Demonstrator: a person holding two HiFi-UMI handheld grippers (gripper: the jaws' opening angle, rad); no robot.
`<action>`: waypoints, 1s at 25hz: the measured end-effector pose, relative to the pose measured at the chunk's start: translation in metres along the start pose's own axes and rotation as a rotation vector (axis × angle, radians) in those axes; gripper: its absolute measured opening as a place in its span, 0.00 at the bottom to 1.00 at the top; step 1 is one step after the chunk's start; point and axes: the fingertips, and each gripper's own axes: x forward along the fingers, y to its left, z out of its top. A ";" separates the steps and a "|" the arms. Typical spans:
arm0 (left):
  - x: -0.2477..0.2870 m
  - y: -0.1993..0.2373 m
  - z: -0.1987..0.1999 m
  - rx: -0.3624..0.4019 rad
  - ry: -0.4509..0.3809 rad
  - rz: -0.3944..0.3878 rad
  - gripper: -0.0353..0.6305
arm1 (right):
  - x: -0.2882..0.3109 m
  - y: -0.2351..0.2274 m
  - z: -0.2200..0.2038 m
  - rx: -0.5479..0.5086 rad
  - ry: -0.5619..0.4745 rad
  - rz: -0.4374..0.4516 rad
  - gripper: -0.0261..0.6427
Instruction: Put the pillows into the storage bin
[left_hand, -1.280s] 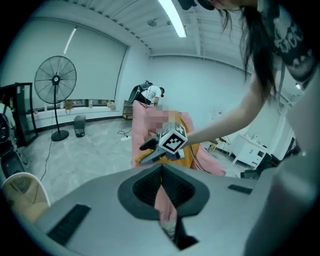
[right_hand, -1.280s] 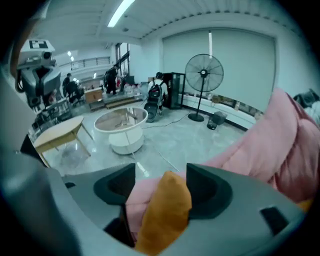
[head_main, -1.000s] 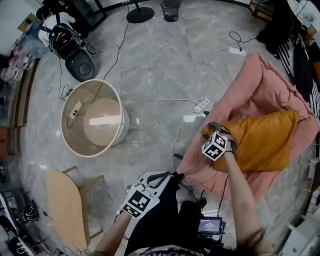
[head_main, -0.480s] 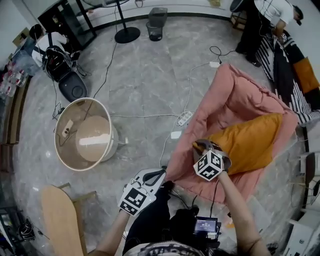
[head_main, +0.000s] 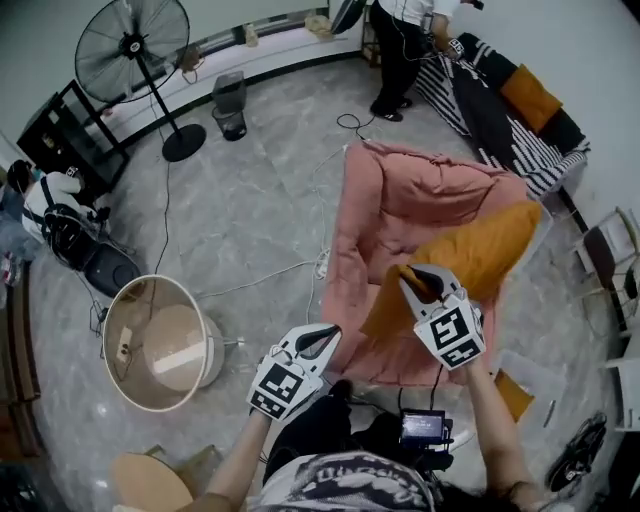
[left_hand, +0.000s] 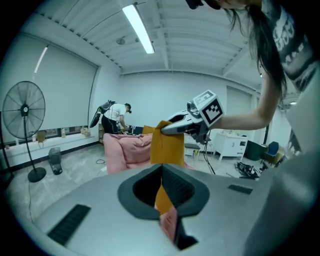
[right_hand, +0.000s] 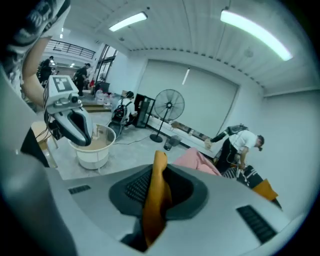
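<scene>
Grey marbled floor (head_main: 270, 200) spreads all round me, with a standing fan (head_main: 132, 45) far off ahead of my left gripper (head_main: 327, 334). Just ahead of my right gripper (head_main: 424, 281) sits a slumped pink lounger (head_main: 400, 200). My right gripper has the orange pillow (head_main: 480, 255) by one corner. Its jaws are closing, with a fold of the orange cover bunched between the pads, and they look clamped hard on it. From that corner the pillow stretches away to the right and sags, its far end reaching towards the lounger's right edge.

My left gripper carries nothing. Its jaws are drawn nearly together, with only a thin slit between them, and it hangs beside the right one, to its left.

The round storage bin (head_main: 125, 315) stands open-mouthed on the floor, well off to the left of both grippers.

I judge the pillow light and very soft. It droops and will swing, and a pinch on the cover alone could slide off the smooth fabric. A deeper bite into the corner seam would hold better, or my left gripper could take the opposite corner. Nothing here is fragile. Another orange cushion (head_main: 530, 97) lies on the striped sofa far beyond.
</scene>
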 end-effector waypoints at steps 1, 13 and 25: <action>0.004 -0.003 0.007 0.012 -0.011 -0.029 0.07 | -0.017 -0.013 0.005 0.032 -0.017 -0.048 0.12; 0.081 -0.084 0.070 0.165 -0.059 -0.363 0.07 | -0.254 -0.131 -0.050 0.377 -0.155 -0.595 0.11; 0.128 -0.202 0.090 0.230 -0.087 -0.626 0.07 | -0.470 -0.170 -0.144 0.758 -0.480 -1.037 0.09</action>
